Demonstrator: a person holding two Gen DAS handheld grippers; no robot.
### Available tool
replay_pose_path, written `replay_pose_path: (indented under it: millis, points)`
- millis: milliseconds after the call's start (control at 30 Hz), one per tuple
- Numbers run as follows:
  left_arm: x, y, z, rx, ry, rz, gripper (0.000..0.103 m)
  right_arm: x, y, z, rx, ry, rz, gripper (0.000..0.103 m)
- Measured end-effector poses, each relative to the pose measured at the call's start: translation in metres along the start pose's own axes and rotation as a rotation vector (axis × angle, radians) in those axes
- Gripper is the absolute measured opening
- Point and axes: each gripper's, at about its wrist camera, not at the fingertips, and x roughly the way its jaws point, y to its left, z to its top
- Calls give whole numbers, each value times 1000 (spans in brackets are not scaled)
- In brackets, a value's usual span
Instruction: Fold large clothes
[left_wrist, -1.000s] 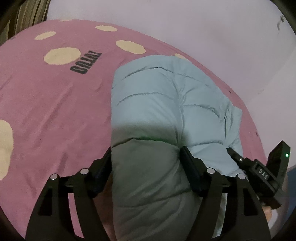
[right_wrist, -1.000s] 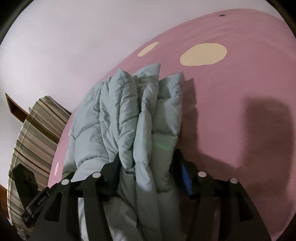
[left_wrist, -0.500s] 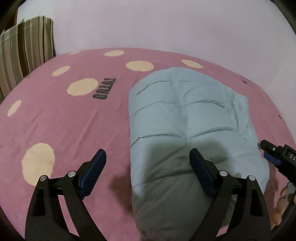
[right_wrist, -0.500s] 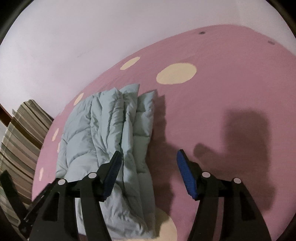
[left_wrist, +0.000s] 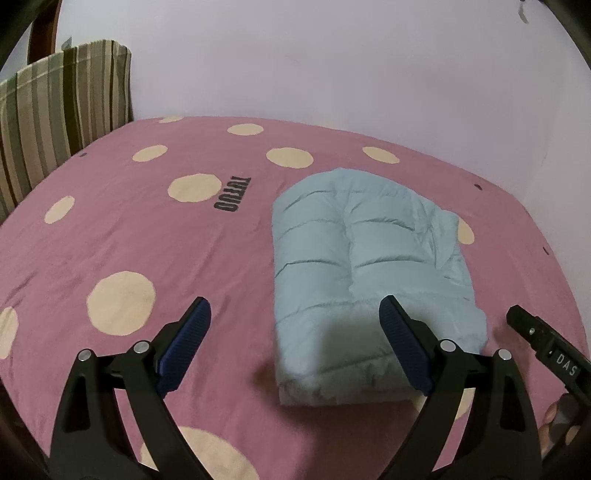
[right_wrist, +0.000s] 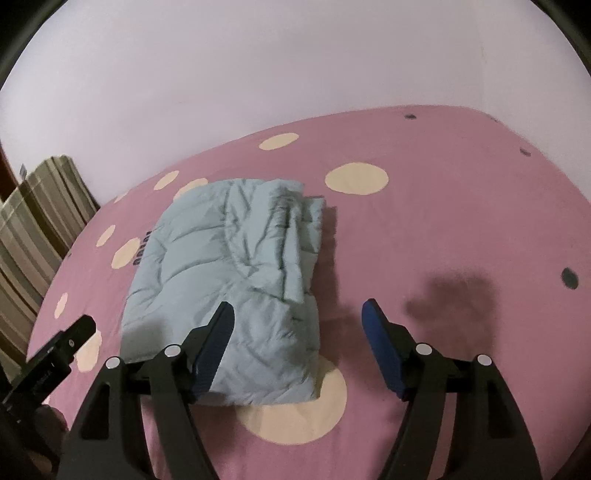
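Note:
A pale blue quilted jacket (left_wrist: 365, 266) lies folded into a thick block on the pink bed cover. In the right wrist view the same jacket (right_wrist: 229, 266) shows its layered open edges on the right. My left gripper (left_wrist: 295, 314) hovers above the jacket's near end, open, with nothing between its blue pads. My right gripper (right_wrist: 299, 317) hangs above the jacket's near right corner; its jaws are opening and the pads touch nothing. Each view also catches the black body of the other gripper at its edge.
The pink bed cover (left_wrist: 129, 240) has cream dots and dark lettering (left_wrist: 231, 195). A striped cushion (left_wrist: 55, 110) stands at the far left corner against a pale wall (left_wrist: 332, 66). The bed cover (right_wrist: 461, 221) stretches bare to the right of the jacket. Fingers of a hand (left_wrist: 554, 410) show at the lower right.
Both grippers let go of the jacket, opened and rose back away from it. The jacket stays folded on the bed, and more of the bed and wall has come into view.

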Motion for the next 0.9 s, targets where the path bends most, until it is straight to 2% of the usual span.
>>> replay_pose_path:
  millis: [133, 300, 900]
  points:
    - [-21, -1, -2, 20, -33, 35, 93, -20, 14, -3, -44, -33, -17, 75]
    - [-40, -1, -4, 16, -49, 28, 93, -38, 25, -7, -64, -65, -19, 76]
    - [-63, -12, -13, 44, -76, 29, 93, -62, 32, -15, -82, -107, -34, 76]
